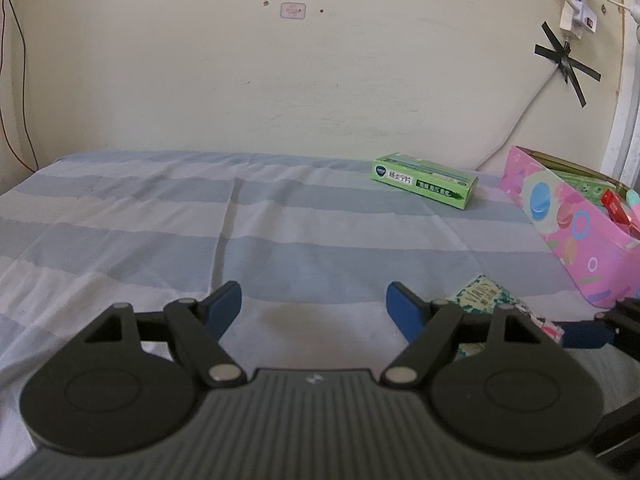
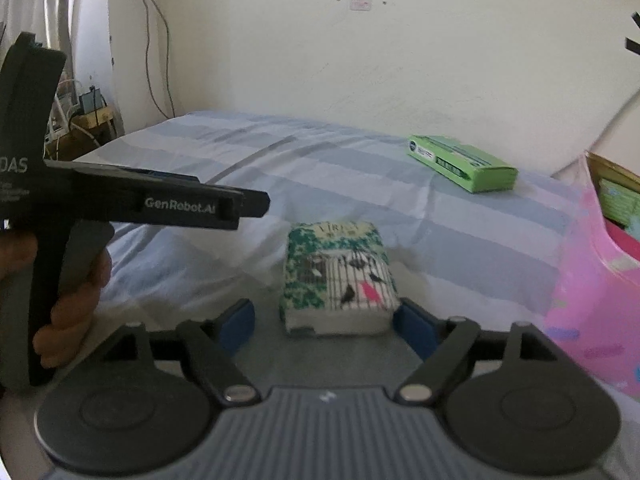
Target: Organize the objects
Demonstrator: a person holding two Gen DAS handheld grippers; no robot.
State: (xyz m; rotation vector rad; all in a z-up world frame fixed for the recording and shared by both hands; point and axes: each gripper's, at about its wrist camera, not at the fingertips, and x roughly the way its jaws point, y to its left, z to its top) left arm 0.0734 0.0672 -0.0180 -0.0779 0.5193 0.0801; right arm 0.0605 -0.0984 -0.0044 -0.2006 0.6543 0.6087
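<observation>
On the bed [image 1: 280, 216], my right claw [image 2: 324, 320] is wide around the small book [image 2: 338, 276], left claw [image 1: 314, 304] wide w/ nothing. Green box [image 1: 426, 180] still outside pink bin [image 1: 576, 240].

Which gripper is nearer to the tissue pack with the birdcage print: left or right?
Right. The right gripper is open with the tissue pack just ahead between its fingers. The left gripper is open over bare sheet, with the pack off to its right.

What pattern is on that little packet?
Green leafy print with a birdcage and black birds on the packet; clearest in the right wrist view.
</observation>
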